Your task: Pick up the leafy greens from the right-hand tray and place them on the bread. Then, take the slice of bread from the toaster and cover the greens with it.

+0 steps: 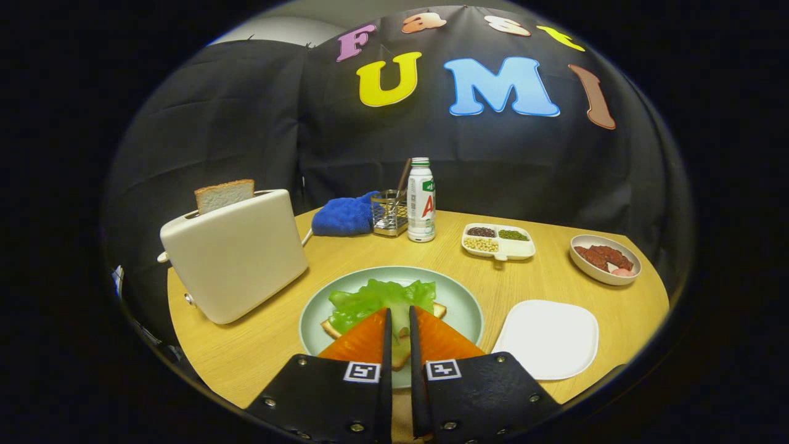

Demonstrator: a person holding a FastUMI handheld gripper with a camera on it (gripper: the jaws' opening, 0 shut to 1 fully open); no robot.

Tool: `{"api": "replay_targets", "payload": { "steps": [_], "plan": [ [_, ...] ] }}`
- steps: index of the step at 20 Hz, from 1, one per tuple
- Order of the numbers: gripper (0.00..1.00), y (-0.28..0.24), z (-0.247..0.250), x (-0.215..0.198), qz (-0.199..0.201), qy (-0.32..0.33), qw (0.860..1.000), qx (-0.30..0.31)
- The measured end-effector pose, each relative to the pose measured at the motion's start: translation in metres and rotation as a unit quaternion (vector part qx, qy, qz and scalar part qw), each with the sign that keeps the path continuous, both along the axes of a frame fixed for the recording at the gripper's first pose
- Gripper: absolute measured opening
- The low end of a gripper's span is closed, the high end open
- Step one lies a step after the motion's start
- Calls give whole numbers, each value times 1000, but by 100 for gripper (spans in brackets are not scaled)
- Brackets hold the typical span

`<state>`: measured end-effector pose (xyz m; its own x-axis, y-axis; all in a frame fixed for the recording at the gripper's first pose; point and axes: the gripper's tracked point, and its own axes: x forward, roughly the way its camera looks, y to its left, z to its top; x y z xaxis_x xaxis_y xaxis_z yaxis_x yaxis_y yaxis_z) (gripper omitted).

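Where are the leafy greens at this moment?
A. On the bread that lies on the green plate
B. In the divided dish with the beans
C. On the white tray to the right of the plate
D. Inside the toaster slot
A: the leafy greens lie on the bread on the green plate, just ahead of the nearly closed gripper, while the white tray is bare.

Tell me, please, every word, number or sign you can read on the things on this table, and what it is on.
Bottle: label print too blurred to read.
Gripper: two square coded markers, no words; fingers nearly together above the leafy greens.
Toaster: no text visible.
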<state>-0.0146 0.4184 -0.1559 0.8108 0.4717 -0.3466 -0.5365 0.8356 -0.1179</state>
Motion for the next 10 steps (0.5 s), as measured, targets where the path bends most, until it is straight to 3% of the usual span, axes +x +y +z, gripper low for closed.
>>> {"api": "replay_targets", "payload": {
  "steps": [1, 4, 7, 8, 9, 10],
  "plan": [
    [13, -3, 3, 1, -6, -4, 1000, 2],
    [31, -9, -1, -1, -16, -2, 1000, -2],
    [39, -20, 3, 5, -39, -11, 999, 2],
    [48, -23, 6, 4, -44, -17, 999, 4],
    [49, -23, 10, 6, -44, -28, 999, 9],
    [61, -26, 14, 5, -50, -35, 998, 17]
  ]
}}
